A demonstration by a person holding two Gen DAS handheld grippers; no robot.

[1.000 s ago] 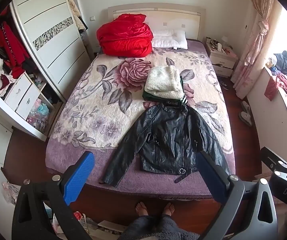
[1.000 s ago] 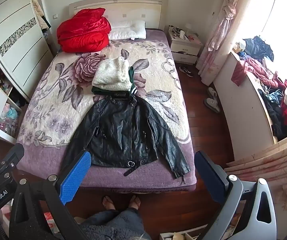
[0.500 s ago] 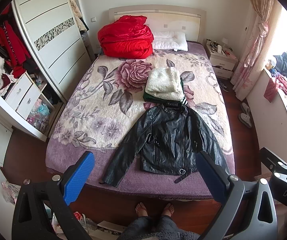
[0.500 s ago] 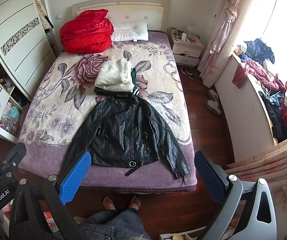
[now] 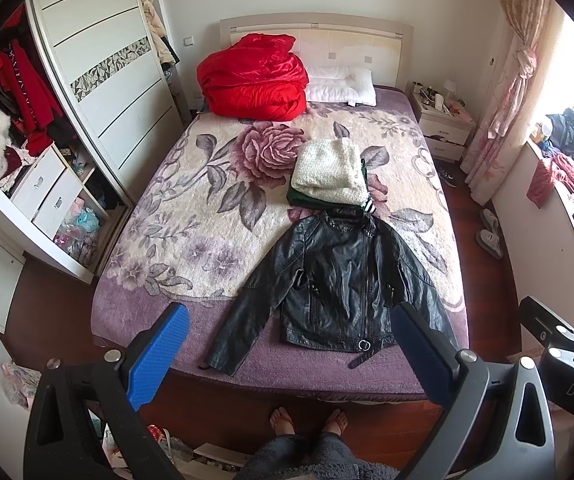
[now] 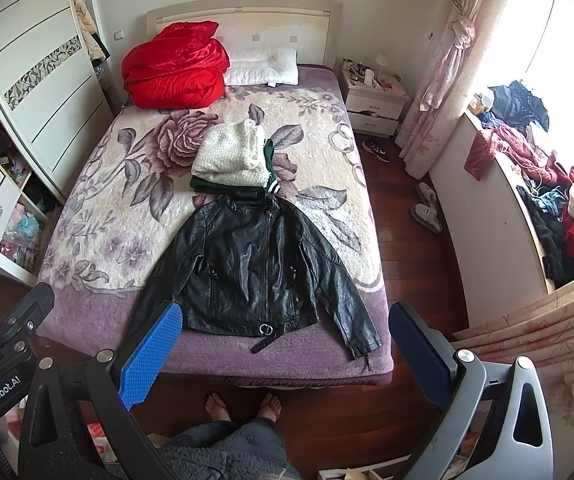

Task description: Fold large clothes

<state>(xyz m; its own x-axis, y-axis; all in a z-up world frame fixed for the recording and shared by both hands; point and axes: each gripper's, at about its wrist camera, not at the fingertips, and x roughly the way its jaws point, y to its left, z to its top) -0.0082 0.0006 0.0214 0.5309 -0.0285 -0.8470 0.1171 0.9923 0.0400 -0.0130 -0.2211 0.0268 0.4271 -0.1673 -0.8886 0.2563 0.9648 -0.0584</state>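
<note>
jacket (image 5: 343, 284) flat on bed (image 5: 175, 220), folded stack (image 5: 329, 172) touching collar

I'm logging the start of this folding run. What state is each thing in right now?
Black leather jacket: unfolded, spread flat, sleeves out, zipped.
White knit: folded, stacked on a green garment.
Red quilt: bundled by the headboard.
Wardrobe: open.
Left gripper: open, empty.
Right gripper: open, empty.
</note>
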